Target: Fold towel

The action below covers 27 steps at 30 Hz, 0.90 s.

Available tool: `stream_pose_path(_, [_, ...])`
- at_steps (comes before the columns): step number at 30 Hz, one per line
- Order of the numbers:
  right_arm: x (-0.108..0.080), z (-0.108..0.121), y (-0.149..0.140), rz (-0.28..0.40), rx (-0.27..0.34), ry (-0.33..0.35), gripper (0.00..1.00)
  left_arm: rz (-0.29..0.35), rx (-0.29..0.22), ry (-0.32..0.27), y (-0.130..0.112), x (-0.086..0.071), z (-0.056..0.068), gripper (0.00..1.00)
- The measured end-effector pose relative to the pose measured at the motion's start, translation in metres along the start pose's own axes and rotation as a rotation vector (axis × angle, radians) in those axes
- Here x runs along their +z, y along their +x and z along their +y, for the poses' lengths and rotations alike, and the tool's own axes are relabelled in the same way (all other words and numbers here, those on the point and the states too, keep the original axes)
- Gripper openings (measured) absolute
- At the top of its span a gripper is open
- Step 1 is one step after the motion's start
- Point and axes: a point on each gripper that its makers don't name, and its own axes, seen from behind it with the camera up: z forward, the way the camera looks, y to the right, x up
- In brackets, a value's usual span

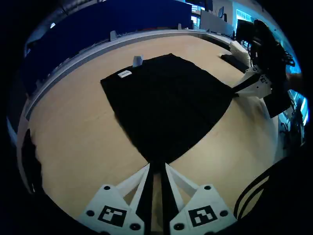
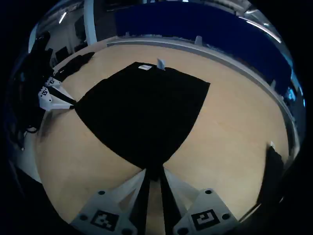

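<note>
Towel: the black towel (image 1: 164,102) lies spread flat in the middle of the pale wooden table (image 1: 78,129), with no fold in it yet that I can see.
Left tongs: the left gripper (image 1: 156,167) is down at the near corner, fingers drawn together with the tip of the cloth pinched between them.
Right tongs: same story for the right gripper (image 2: 155,174), closed in on the neighbouring corner.
Why two corners: with both ends of one edge held, that edge can travel as a straight line, no sagging middle.
Far edge: a white tag (image 1: 125,74) and, just beside it, a small pale object (image 1: 137,60); I can't tell what that is.
Stage: the very start, I'd say, with the grip taken and the lift not yet made.
Next: likely both hands rise together and carry the edge towards the far side, kept level so the corners meet.
Risk: it's a thin pinch, so one corner could slip.
</note>
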Motion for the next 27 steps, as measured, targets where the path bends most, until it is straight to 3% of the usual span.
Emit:
stream_pose_path(17, [-0.015,0.005,0.017,0.029,-0.019,-0.006,0.16,0.026,-0.061,-0.011,0.012,-0.012,0.008,0.11])
stream_pose_path(27, [-0.041,0.005,0.032,0.048,-0.051,-0.007,0.16,0.067,-0.104,0.007,0.031,-0.037,0.006,0.1])
